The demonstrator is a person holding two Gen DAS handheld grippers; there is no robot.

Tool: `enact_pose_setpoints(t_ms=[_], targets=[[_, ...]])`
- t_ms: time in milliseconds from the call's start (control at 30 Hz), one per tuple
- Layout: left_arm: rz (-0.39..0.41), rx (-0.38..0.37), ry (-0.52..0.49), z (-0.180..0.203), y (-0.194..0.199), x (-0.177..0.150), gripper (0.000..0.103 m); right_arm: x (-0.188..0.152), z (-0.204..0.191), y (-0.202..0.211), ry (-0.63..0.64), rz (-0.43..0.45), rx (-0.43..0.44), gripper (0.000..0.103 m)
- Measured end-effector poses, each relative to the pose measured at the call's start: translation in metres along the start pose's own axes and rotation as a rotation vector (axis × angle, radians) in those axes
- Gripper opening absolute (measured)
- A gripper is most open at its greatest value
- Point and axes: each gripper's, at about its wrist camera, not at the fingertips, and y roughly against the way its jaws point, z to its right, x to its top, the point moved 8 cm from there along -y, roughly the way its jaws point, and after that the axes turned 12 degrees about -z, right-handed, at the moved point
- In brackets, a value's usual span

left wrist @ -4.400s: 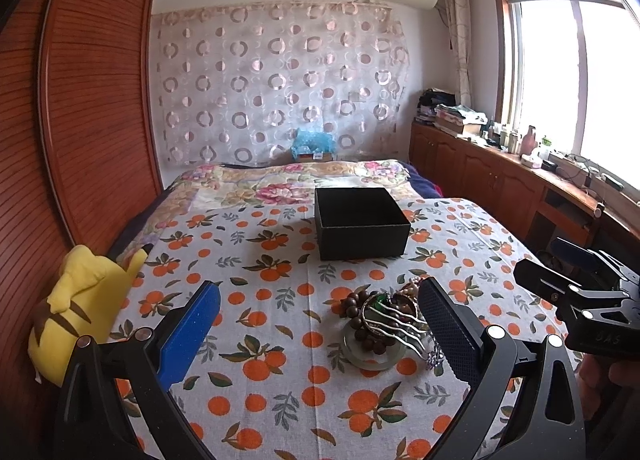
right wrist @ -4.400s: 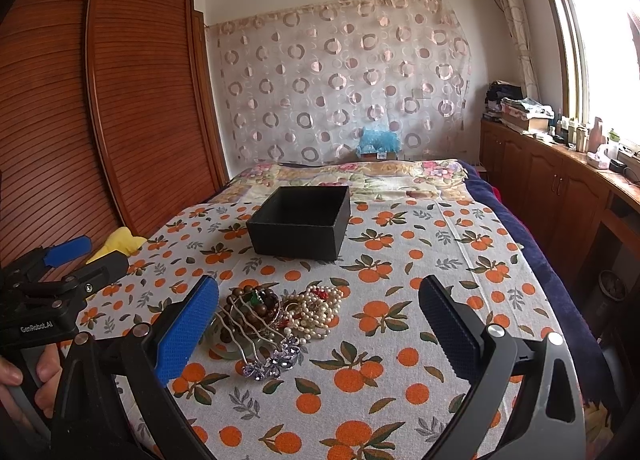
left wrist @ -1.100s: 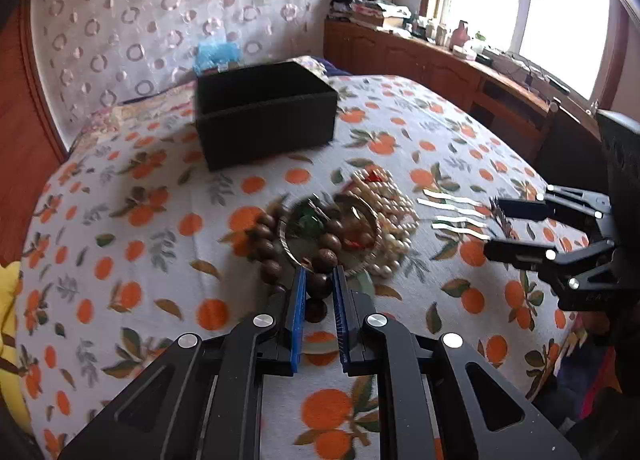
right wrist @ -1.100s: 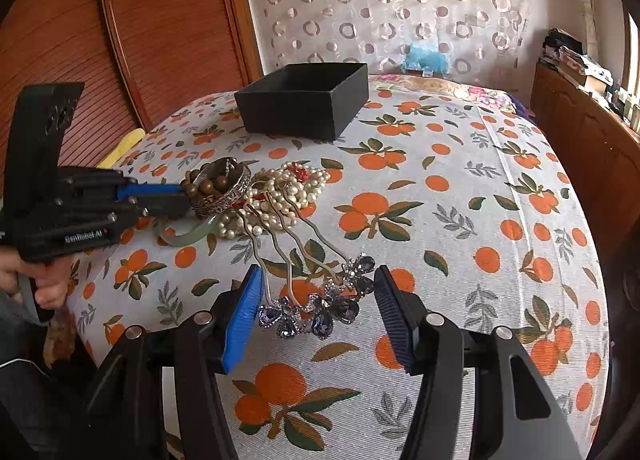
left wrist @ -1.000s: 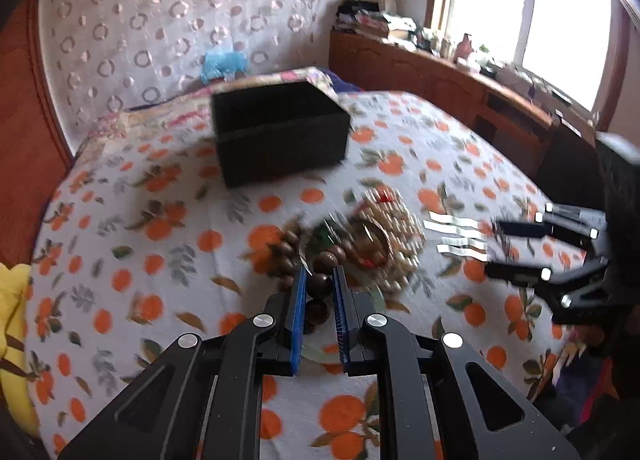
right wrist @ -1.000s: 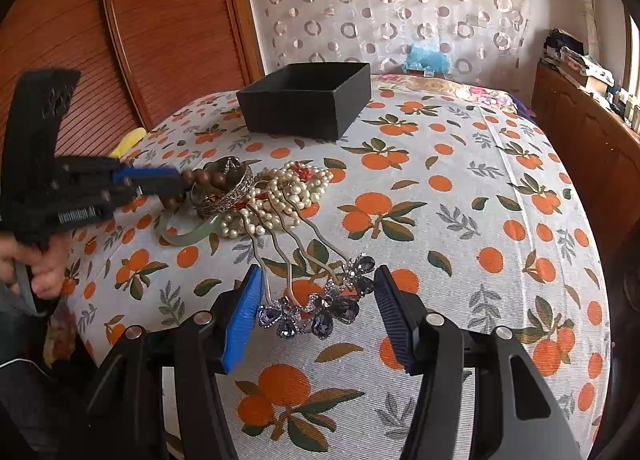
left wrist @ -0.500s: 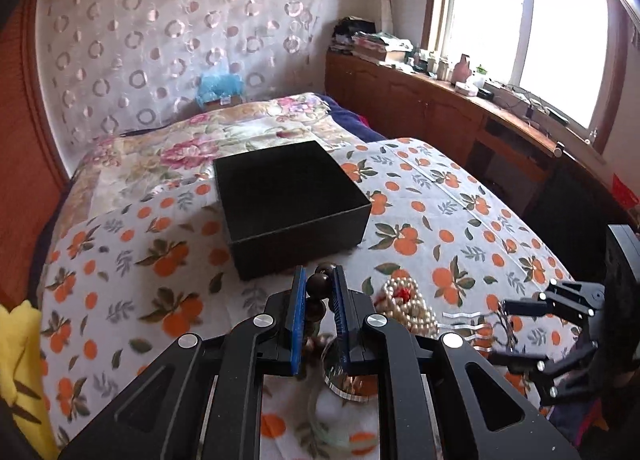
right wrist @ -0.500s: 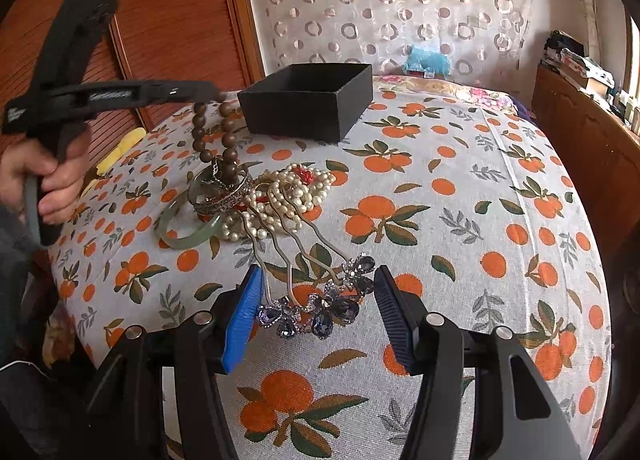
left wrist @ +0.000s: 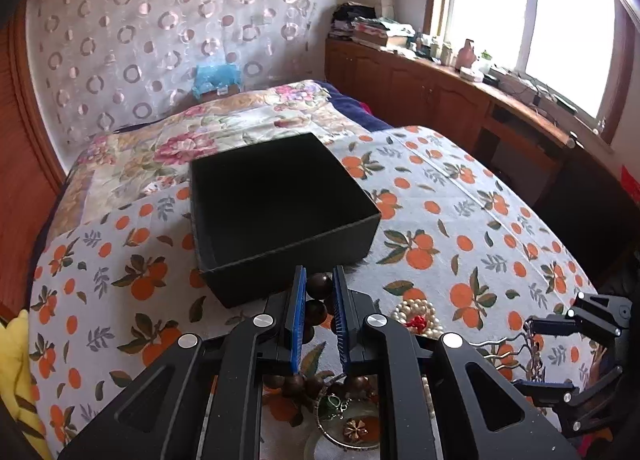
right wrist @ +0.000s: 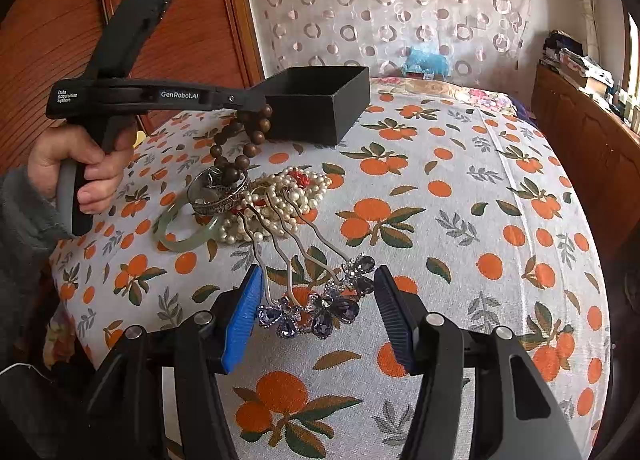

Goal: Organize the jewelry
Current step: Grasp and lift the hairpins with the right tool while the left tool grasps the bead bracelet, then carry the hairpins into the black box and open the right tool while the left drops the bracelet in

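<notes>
So far nothing lies in the open black square box [left wrist: 280, 196]. Nearest you, your right gripper [right wrist: 316, 308] is spread around the purple-flowered silver hair comb [right wrist: 316, 300]. Beyond it sit the pale green jade bangle [right wrist: 180, 236] and white pearl strand [right wrist: 288, 188]. Just short of the box, your left gripper [left wrist: 320, 300] pinches the dark wooden bead bracelet [right wrist: 240, 140].

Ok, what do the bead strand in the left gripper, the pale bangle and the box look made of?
Bead strand: probably wood; dark brown, round, soft satin sheen. Held by the left gripper.
Pale bangle: looks like jade or glass; milky green, translucent, smooth gloss.
Black box: likely card or fabric-covered board; matte, thin straight walls, no shine.
</notes>
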Motion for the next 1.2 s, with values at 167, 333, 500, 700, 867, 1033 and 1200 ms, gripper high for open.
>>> enact_pose_setpoints(t_ms=[167,333,500,700,867,1033,1200], targets=[[0.078,0.009,0.01,-0.002,0.028,0.007,0.012,0.002,-0.002,0.001,0.003,0.003,-0.003,0.06],[0.146,-0.017,0.001,0.005,0.06,0.014,0.012,0.002,-0.003,0.001,0.006,0.004,-0.005,0.06],[0.19,-0.044,-0.017,0.015,0.085,0.019,0.012,0.002,-0.002,0.001,0.006,0.004,-0.009,0.06],[0.251,-0.057,-0.037,0.023,0.122,0.017,0.012,0.002,-0.001,0.0,0.006,0.003,-0.011,0.06],[0.197,-0.002,-0.054,0.02,0.112,0.007,0.012,0.002,-0.001,-0.001,0.005,0.002,-0.014,0.06],[0.042,0.028,-0.03,0.0,0.053,-0.016,0.012,0.001,-0.001,-0.001,0.006,0.004,-0.012,0.06],[0.0,0.03,0.039,-0.025,0.031,-0.033,0.012,0.001,-0.001,-0.003,0.009,-0.001,-0.017,0.06]])
